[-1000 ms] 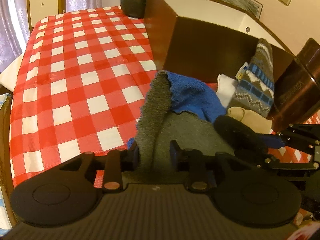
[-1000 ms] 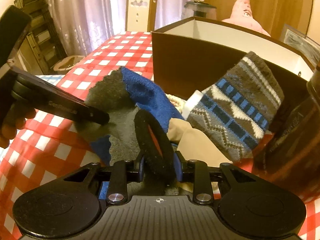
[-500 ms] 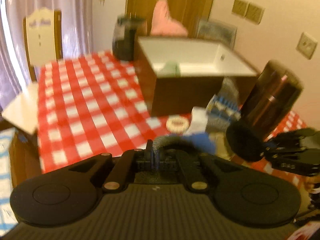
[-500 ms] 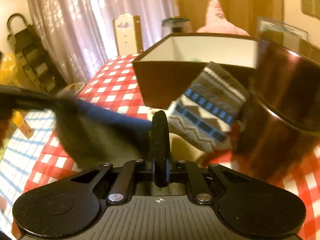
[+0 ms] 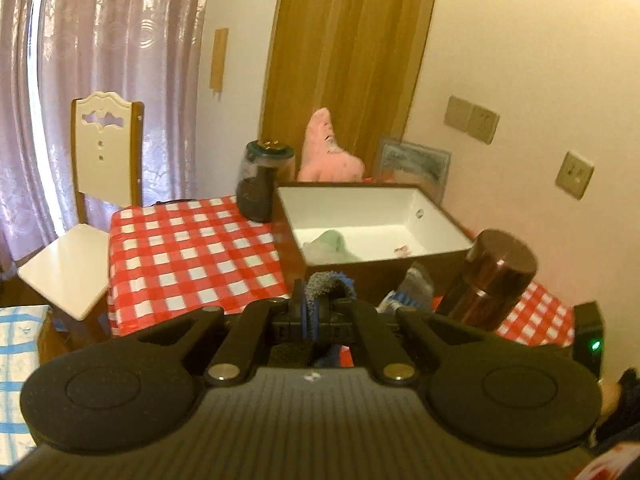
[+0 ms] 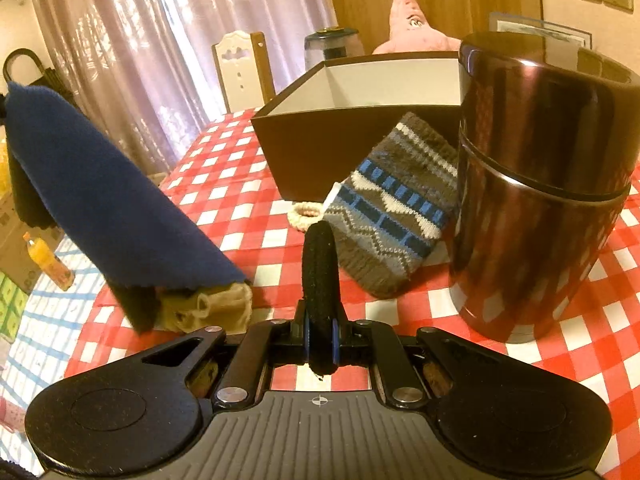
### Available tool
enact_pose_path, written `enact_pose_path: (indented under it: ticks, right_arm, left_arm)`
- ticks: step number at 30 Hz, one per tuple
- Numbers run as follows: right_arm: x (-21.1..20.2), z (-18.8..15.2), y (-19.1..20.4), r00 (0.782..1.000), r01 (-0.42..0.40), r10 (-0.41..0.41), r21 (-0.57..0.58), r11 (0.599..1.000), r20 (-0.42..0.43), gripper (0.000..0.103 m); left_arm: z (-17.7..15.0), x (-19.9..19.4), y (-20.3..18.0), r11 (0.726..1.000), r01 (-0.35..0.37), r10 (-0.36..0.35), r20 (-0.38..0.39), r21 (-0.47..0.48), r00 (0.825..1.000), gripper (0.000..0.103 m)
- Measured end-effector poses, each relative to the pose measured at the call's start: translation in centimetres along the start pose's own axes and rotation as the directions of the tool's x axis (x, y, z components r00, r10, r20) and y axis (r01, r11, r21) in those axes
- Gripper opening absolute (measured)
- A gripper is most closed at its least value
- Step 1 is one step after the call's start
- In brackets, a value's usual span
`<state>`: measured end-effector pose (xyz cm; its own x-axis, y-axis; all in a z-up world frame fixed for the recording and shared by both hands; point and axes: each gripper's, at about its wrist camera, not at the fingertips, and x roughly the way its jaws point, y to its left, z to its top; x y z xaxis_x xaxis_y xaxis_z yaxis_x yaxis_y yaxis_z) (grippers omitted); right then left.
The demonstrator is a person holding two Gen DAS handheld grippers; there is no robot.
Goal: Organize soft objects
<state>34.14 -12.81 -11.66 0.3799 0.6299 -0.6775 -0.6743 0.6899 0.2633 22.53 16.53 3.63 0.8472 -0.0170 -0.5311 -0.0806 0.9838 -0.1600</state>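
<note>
The left gripper (image 5: pixel 316 312) hides most of the cloth (image 5: pixel 326 282) pinched in it; only 1 fold shows above the jaws. Beyond it, the box (image 5: pixel 376 266) wall and the canister (image 5: pixel 494 276) cover most of the sock (image 5: pixel 414 286). In the right view, the hanging cloth (image 6: pixel 100 196) screens part of the beige item (image 6: pixel 212 308) left of the right gripper (image 6: pixel 320 328). Contents of the box (image 6: pixel 340 136) are out of sight there.

I see a tall brown canister (image 6: pixel 536 184) standing upright on the red checked tablecloth (image 5: pixel 192 256). A dark lidded jar (image 5: pixel 262 184) stands at that cloth's far edge, a white chair (image 5: pixel 92 196) beside its far corner, lilac curtains (image 5: pixel 100 40) behind the chair.
</note>
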Motion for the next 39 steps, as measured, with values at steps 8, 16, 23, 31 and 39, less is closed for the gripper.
enact_pose_path:
  ticks: [8,16,23,31,39]
  right_arm:
    - [-0.7,-0.5,0.3,1.0,0.001,-0.001,0.002,1.0,0.005,0.01]
    - [-0.8,-0.5,0.1,1.0,0.01,-0.01,0.013,1.0,-0.008,0.01]
    - [-0.4,-0.4,0.0,1.0,0.015,-0.015,0.009,1.0,-0.021,0.01]
    - [0.5,0.1,-0.6,0.999,0.026,-0.025,0.022,0.999,-0.041,0.01]
    - [1.4,0.4,-0.5,0.998,0.027,-0.026,0.027,0.999,-0.059,0.01]
  left_arm:
    - [1.3,-2.6,-0.3,1.0,-0.005,0.006,0.087,-0.007,0.996,0.002]
    - [-4.0,4.8,0.1,0.992,0.059,-0.077,-0.161,-0.115,0.984,0.003]
    - [-9.1,13.3,1.4,0.995,-0.004,-0.033,-0.369,-0.098,0.929,0.016]
    - [-9.1,16.2,3.6,0.999,0.048,-0.053,-0.391,-0.022,0.919,0.06]
    - [-9.6,18.5,4.9,0.998,0.001,-0.027,-0.426,-0.062,0.904,0.068]
